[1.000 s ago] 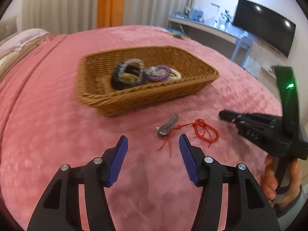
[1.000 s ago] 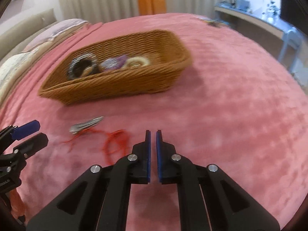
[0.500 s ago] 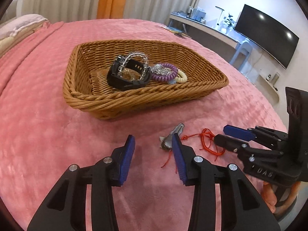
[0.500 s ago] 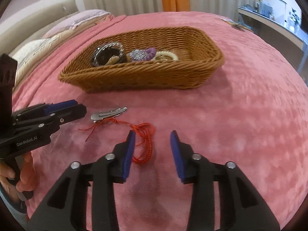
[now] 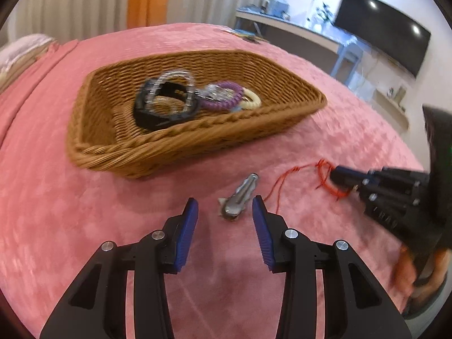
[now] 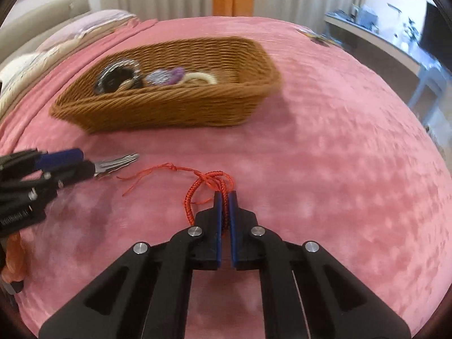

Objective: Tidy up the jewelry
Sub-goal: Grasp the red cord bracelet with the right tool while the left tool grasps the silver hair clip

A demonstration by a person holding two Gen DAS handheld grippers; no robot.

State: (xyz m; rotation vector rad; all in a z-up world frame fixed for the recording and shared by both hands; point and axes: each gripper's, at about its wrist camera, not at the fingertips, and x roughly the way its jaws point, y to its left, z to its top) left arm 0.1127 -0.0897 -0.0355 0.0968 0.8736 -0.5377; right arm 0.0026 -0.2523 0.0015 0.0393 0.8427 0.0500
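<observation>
Brown woven wicker basket (image 5: 180, 144) holds black watch strap, clear bead bracelet (image 5: 172, 84), purple coil band (image 5: 226, 96), cream ring; blurred, perhaps more. Pink plush bedspread (image 6: 325, 147), striped curtains, dark monitor behind. Red braided cord bracelet (image 6: 192, 197) on bedspread, clamped by right gripper (image 6: 225, 197). Left gripper (image 5: 223, 206) parted around silver hair clip (image 5: 240, 195), not pressing.

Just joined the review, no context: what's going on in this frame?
A person holding a gripper in each hand is sorting jewelry on a pink bedspread into a brown wicker basket, which already holds several bracelets. The right gripper is shut on a red braided cord bracelet lying on the bedspread. The left gripper is open, its fingers either side of a silver metal hair clip, not pressing it. Neither piece has reached the basket yet.
</observation>
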